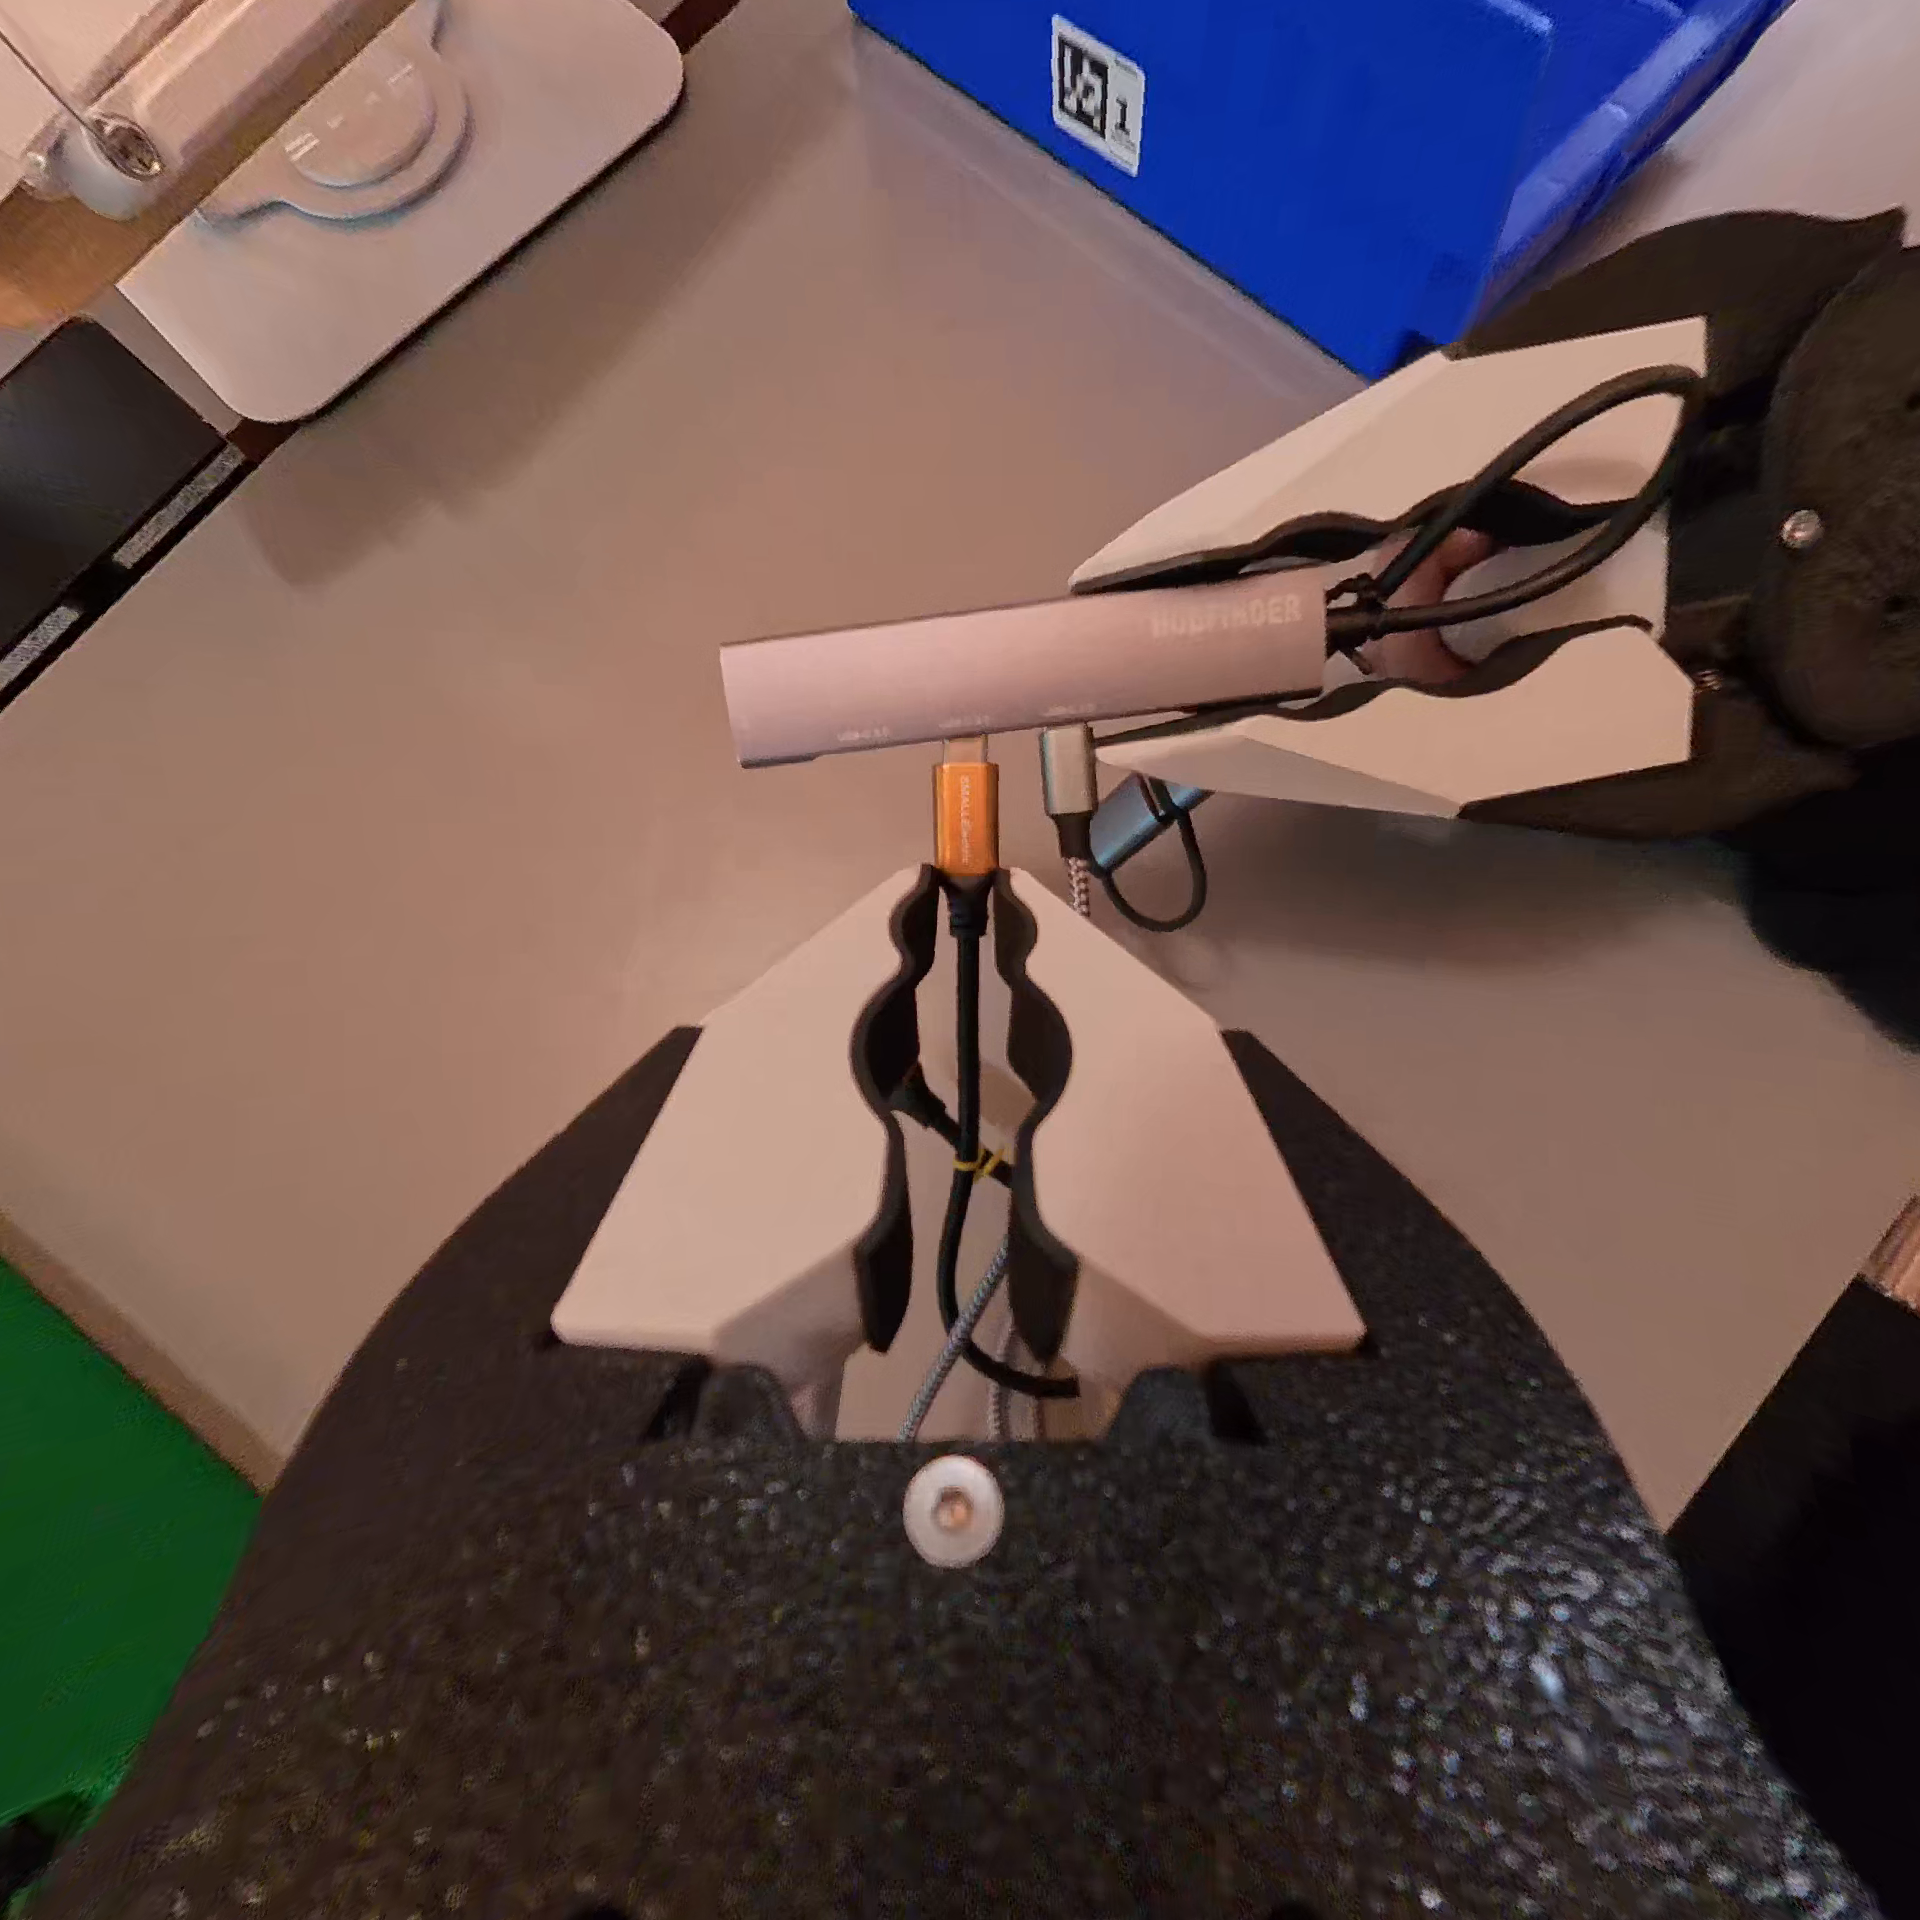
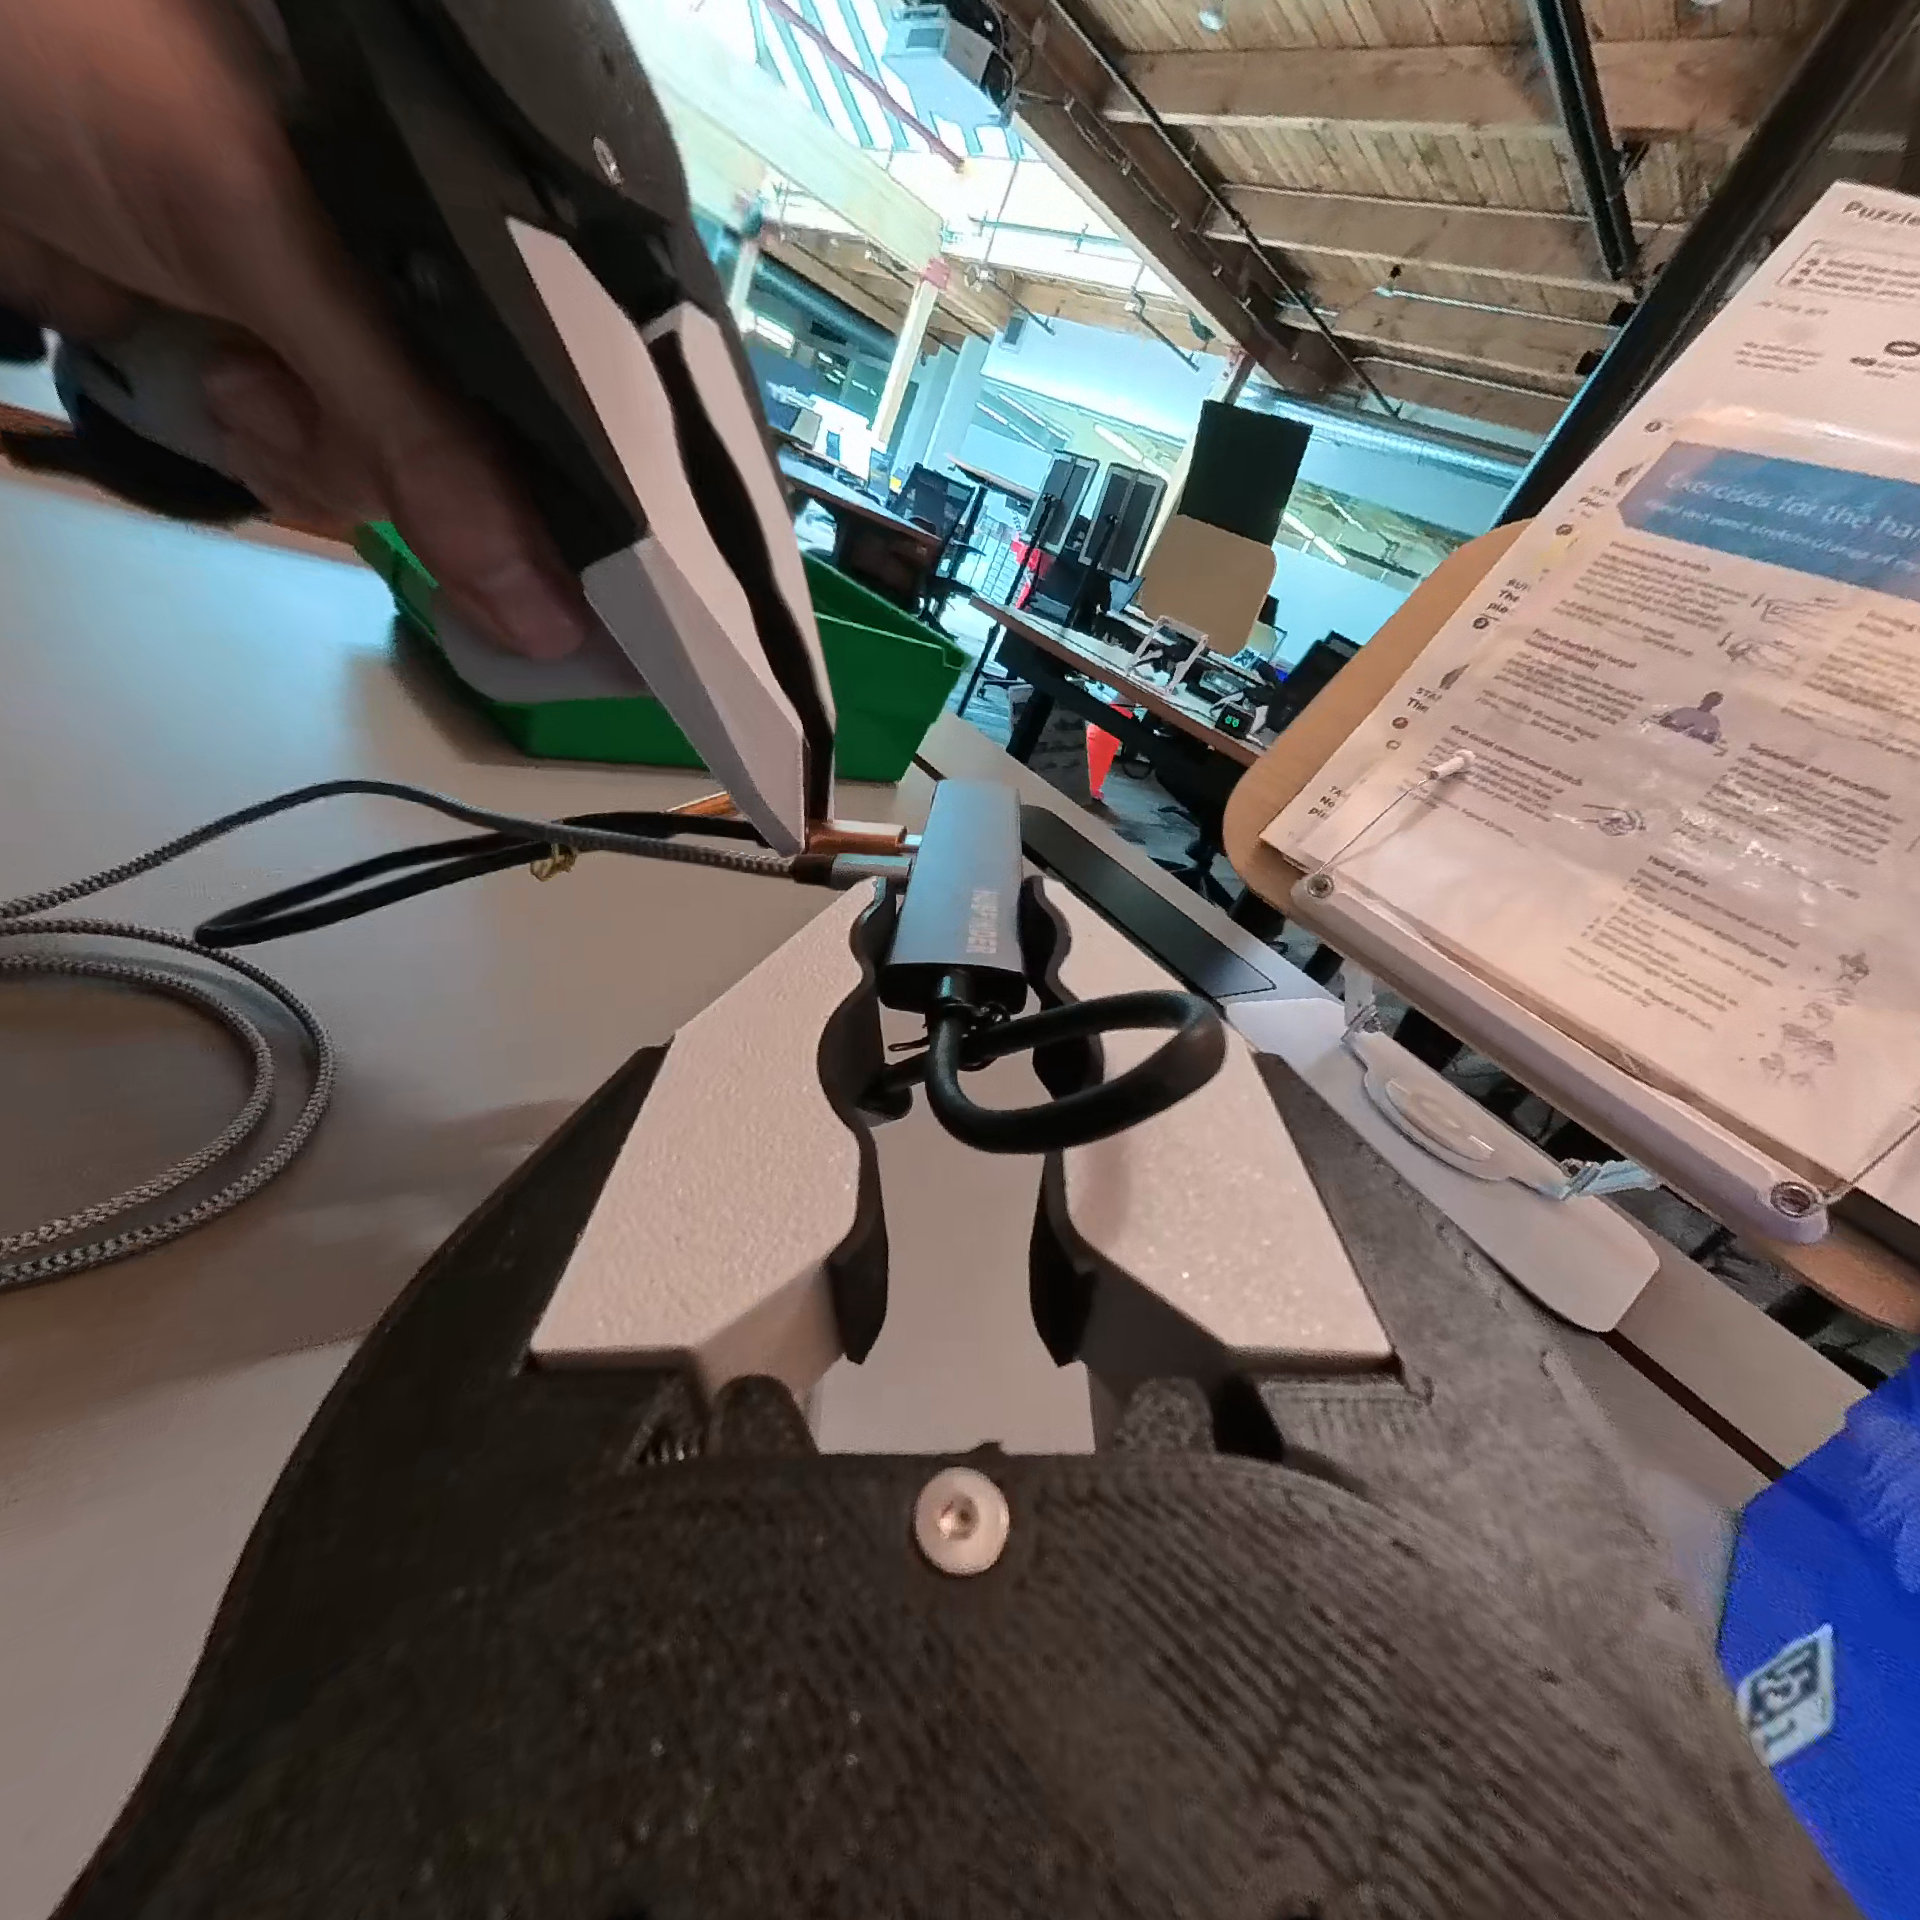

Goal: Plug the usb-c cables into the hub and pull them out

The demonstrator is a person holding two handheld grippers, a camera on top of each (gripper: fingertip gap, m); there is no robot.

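A grey bar-shaped hub (image 1: 1018, 665) is held above the table by my right gripper (image 1: 1091, 665), which is shut on its cable end from the right. My left gripper (image 1: 966, 878) is shut on the orange usb-c plug (image 1: 966, 816) at its strain relief. The plug's metal tip shows at the hub's middle port, partly in. A grey usb-c plug (image 1: 1068, 774) sits in the neighbouring port. In the right wrist view, my right gripper (image 2: 951, 899) clamps the hub (image 2: 961, 894). The left gripper (image 2: 795, 831) comes down from the upper left onto the orange plug (image 2: 852, 831).
A blue bin (image 1: 1299, 156) stands behind the hub and a green bin (image 2: 883, 665) at the table's far side. A stand with a laminated sheet (image 2: 1662, 727) rises on the right. The braided grey cable (image 2: 208, 1039) loops on the table (image 2: 416, 1039) at left. Across from one pair of fingers to the other is roughly 5 cm.
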